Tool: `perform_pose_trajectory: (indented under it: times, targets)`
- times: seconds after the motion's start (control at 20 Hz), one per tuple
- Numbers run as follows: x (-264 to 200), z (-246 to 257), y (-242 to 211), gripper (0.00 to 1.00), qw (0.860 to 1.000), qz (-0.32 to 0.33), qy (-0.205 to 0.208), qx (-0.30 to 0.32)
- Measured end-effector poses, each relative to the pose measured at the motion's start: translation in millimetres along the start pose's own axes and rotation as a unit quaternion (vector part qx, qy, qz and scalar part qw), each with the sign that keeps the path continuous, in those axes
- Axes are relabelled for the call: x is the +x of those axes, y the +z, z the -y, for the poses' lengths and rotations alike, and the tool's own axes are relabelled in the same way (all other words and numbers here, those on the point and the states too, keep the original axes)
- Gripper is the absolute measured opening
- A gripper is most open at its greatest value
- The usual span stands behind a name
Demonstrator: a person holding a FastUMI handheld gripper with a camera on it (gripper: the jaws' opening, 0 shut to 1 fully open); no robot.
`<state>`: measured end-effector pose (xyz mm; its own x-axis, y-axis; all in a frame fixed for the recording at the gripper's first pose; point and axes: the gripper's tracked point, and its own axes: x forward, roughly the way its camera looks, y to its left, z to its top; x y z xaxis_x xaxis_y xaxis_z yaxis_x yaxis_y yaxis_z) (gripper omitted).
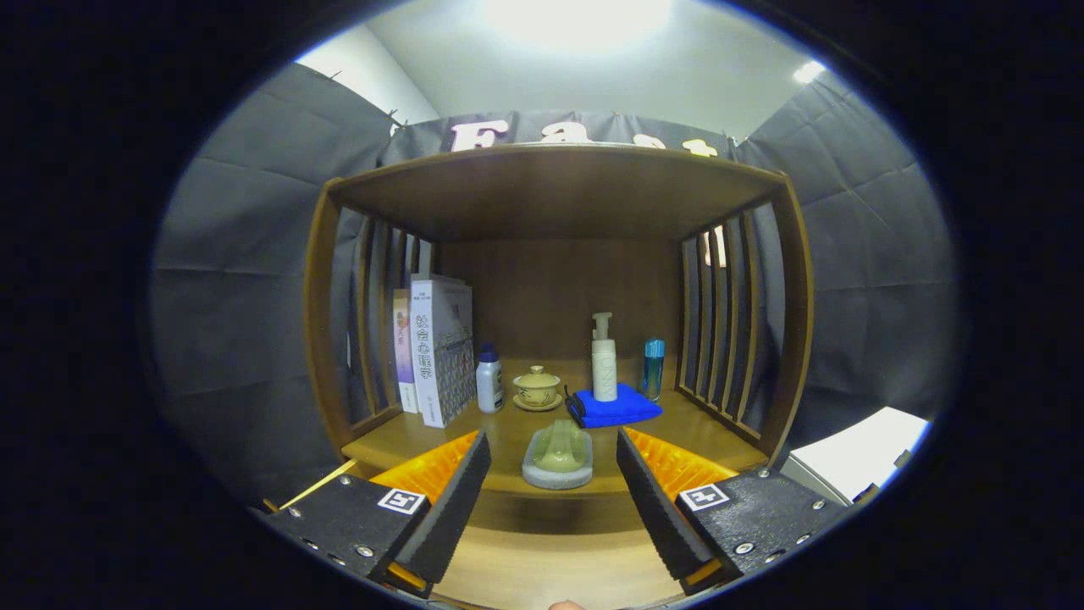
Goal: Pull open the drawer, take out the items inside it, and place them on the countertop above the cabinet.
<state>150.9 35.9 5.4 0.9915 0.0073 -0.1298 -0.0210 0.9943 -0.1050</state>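
Note:
A wooden cabinet with a slatted hutch stands ahead, and its countertop [406, 440] runs across just beyond my fingers. On the countertop's front edge sits a pale green ridged piece on a grey oval base [556, 459]. My gripper [552, 440] is open, one finger on each side of that piece, with a gap between it and each finger. Below the countertop's edge, a dark band and a lighter wooden surface [550, 559] lie between my fingers; I cannot tell whether this is the drawer.
Further back on the countertop stand books [436, 347], a small white bottle [489, 379], a lidded tea cup on a saucer [537, 388], a blue cloth [611, 408] under a pump bottle [604, 360], and a blue bottle [653, 368]. A white surface [855, 453] lies right of the cabinet.

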Motion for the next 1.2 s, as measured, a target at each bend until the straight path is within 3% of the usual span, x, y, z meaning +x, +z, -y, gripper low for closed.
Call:
perform_pose_trajectory:
  times: [0.55,0.95,1.2]
  targets:
    - [-83.6,2.7,-37.6,0.93,0.999,0.032,-0.016,0.017]
    - [-123.1,-9.2,-65.1,0.93,0.999,0.049,-0.002,0.021]
    - [-132.0,-25.4,-106.8,0.93,0.999,0.018,0.021,0.023]
